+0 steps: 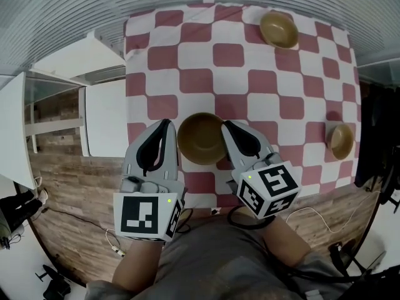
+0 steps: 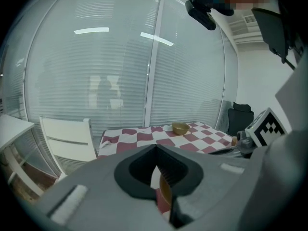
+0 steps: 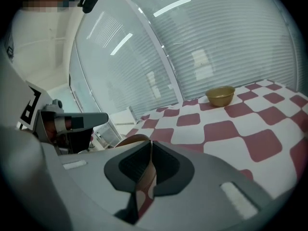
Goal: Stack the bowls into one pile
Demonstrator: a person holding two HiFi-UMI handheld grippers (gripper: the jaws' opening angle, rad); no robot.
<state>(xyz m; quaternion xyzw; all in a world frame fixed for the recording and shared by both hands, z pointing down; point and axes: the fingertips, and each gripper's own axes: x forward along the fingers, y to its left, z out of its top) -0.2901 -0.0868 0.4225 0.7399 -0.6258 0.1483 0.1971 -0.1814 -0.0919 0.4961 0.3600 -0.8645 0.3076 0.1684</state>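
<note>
window blinds (image 2: 96, 81) hang behind a white chair (image 2: 67, 141) beside the checked table (image 1: 200, 80) on a wood-plank floor (image 1: 69, 180).

Bright, even light with soft shadows; lamp reflections streak the blinds (image 2: 120, 95), and fisheye distortion darkens every edge.

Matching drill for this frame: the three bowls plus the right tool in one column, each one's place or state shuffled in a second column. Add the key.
Column A
1. front bowl
2. far bowl
3. side bowl
4. right tool

Column B
a. near the far edge of the cloth
b. shut on a bowl's rim
c. rim gripped, on the cloth's near side
d. by the cloth's right edge

Pairs: 1-c, 2-a, 3-d, 4-b
</note>
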